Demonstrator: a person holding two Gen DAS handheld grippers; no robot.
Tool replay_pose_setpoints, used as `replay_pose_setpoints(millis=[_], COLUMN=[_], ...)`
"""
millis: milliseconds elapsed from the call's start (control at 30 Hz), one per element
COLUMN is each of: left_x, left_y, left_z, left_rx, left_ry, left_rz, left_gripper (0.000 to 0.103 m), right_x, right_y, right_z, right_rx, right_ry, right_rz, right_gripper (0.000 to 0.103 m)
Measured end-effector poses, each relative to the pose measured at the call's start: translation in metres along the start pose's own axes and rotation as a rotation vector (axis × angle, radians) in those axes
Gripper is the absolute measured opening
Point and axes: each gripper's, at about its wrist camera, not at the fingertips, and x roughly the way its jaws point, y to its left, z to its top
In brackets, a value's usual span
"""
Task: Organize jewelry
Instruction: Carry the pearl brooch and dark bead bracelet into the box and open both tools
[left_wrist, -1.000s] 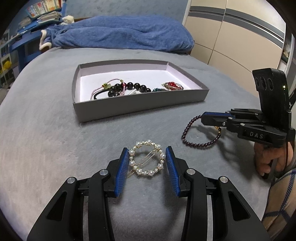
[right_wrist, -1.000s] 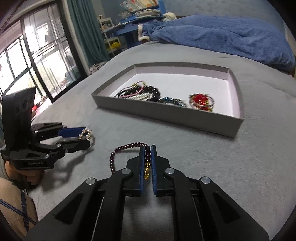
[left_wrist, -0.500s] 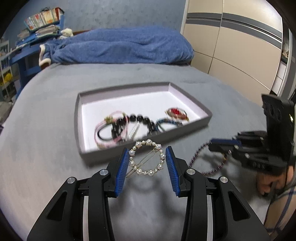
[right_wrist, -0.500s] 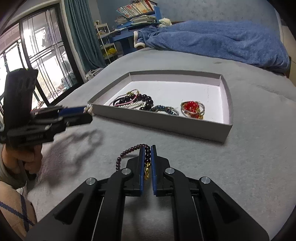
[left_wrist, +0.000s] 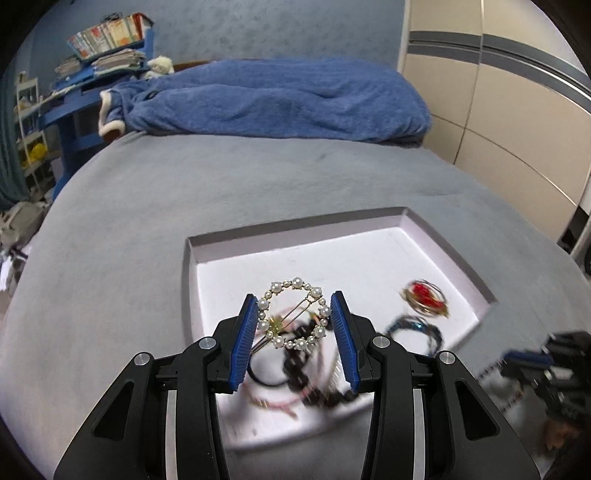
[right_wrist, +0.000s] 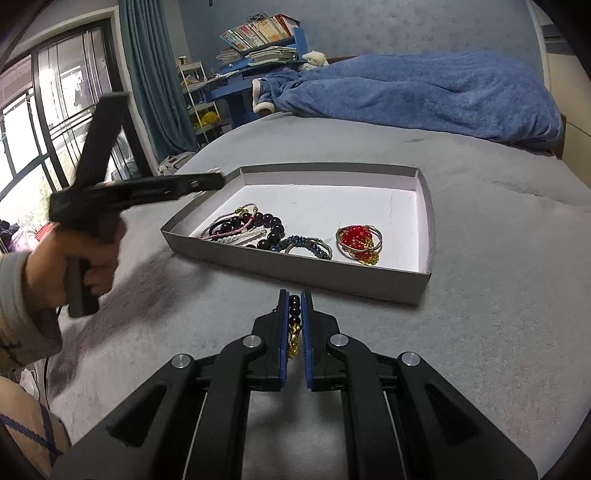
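Note:
My left gripper (left_wrist: 294, 317) is shut on a round pearl hair clip (left_wrist: 293, 313) and holds it in the air above the near left part of the grey tray (left_wrist: 295, 226). In the right wrist view the left gripper (right_wrist: 212, 181) hangs over the tray's left corner (right_wrist: 173, 225). My right gripper (right_wrist: 294, 314) is shut on a dark beaded bracelet (right_wrist: 294, 308) with a gold charm, lifted just above the bed in front of the tray's near wall (right_wrist: 295, 275). The bracelet's loop hangs hidden below the fingers.
The tray holds a red bead ring piece (right_wrist: 356, 238), a blue braided bracelet (right_wrist: 308, 245), black beads and pink cords (right_wrist: 240, 225). A blue blanket (left_wrist: 280, 99) lies at the bed's far end. A wardrobe (left_wrist: 498, 92) stands on the right.
My left gripper has lifted the pearl clip off the bed and carried it forward over the tray. My right gripper has raised the beaded bracelet and moved closer to the tray.

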Motion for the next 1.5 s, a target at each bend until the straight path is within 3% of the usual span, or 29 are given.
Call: replay_pose_setpoints(millis=[300, 467, 500, 600, 767, 833, 867, 1200, 1500], left_x=[0.045, 0.048, 0.047, 0.039, 0.014, 0.002, -0.007, -0.038, -0.038], left_y=[0.011, 0.012, 0.012, 0.012, 0.005, 0.005, 0.005, 0.012, 0.013], left_z=[0.0, -0.001, -0.001, -0.002, -0.005, -0.009, -0.014, -0.057, -0.063], left_rx=[-0.045, -0.039, -0.041, -0.024, 0.008, -0.007, -0.009, -0.069, -0.082], left_ry=[0.097, 0.102, 0.099, 0.066, -0.002, -0.032, -0.059, -0.13, -0.153], left_rz=[0.006, 0.012, 0.01, 0.019, 0.03, 0.032, 0.041, 0.082, 0.14], left_gripper=[0.042, 0.042, 0.046, 0.056, 0.059, 0.077, 0.078, 0.079, 0.079], right_x=[-0.003, -0.008, -0.009, -0.011, -0.011, -0.009, -0.006, 0.035, 0.097], right_y=[0.0, 0.003, 0.005, 0.008, 0.006, 0.004, 0.003, 0.001, -0.007], right_z=[0.001, 0.01, 0.014, 0.025, 0.048, 0.06, 0.065, 0.106, 0.117], right_rx=[-0.004, -0.02, -0.023, -0.046, -0.06, -0.06, -0.061, -0.053, 0.021], right_ry=[-0.016, -0.042, -0.051, -0.065, -0.097, -0.108, -0.11, -0.075, 0.03], right_rz=[-0.001, 0.003, 0.007, 0.004, 0.003, 0.002, 0.002, 0.029, 0.03], right_gripper=[0.006, 0.006, 0.006, 0.006, 0.006, 0.006, 0.006, 0.006, 0.006])
